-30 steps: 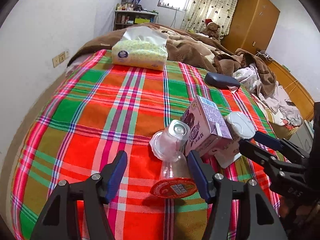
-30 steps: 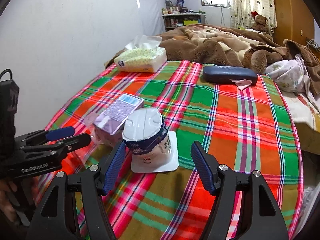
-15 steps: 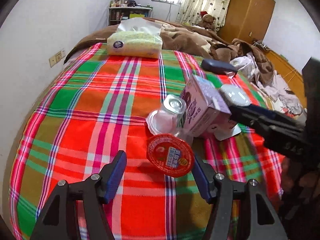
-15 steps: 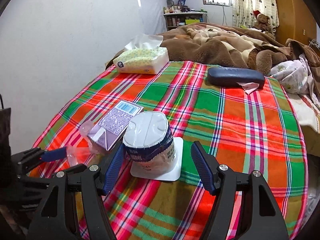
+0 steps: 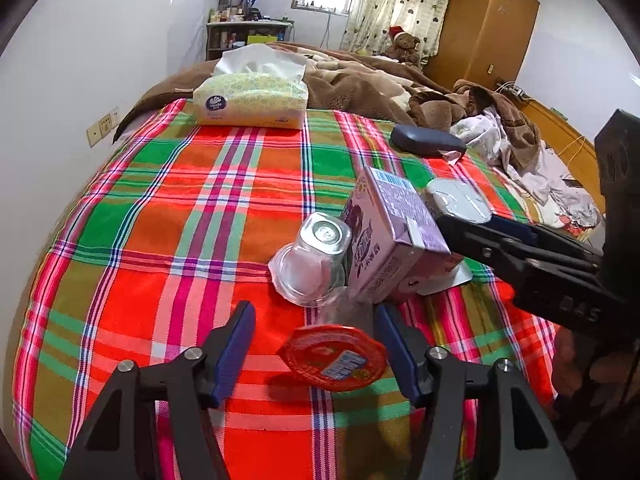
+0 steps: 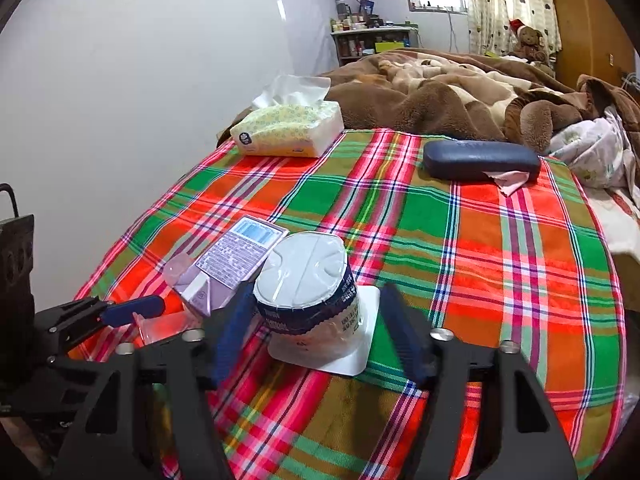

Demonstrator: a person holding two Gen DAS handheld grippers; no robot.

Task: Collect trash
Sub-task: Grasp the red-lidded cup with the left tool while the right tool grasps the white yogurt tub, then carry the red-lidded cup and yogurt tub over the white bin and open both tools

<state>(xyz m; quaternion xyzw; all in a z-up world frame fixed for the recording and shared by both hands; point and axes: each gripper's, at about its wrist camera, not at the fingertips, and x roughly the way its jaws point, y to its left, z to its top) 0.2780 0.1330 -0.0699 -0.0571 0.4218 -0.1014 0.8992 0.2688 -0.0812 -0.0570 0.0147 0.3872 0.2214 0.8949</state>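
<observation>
Left gripper (image 5: 316, 350): our jaws stand wide apart, nothing held; a clear cup with a red lid (image 5: 333, 358) lies on its side between the fingers, lid toward us, apart from the left finger, while we cannot tell whether it touches the right one.

Right gripper (image 6: 316, 330): our jaws are spread wide on either side of a tub (image 6: 307, 286) and hold nothing; whether the left finger touches it is unclear.

Tub: upside down, white base up, dark blue band of print, standing on its white square lid (image 6: 360, 344).

Carton (image 5: 390, 240): purple, tilted, leaning just left of the tub, barcode end far.

Clear cup (image 5: 314, 258): empty, on its side, mouth near, touching the carton's left face and just beyond the red-lidded cup.

All four pieces are bunched at the near edge of the plaid cloth (image 5: 160, 220); the carton and empty cup crowd the space between our two grippers.

Further items: tissue pack (image 5: 250, 98) at far left; blue case (image 6: 480, 159) at far right with a pink scrap (image 6: 510, 178) at its near edge; brown blanket (image 6: 432, 92) beyond; teddy bear (image 5: 404, 44) by the curtain.
</observation>
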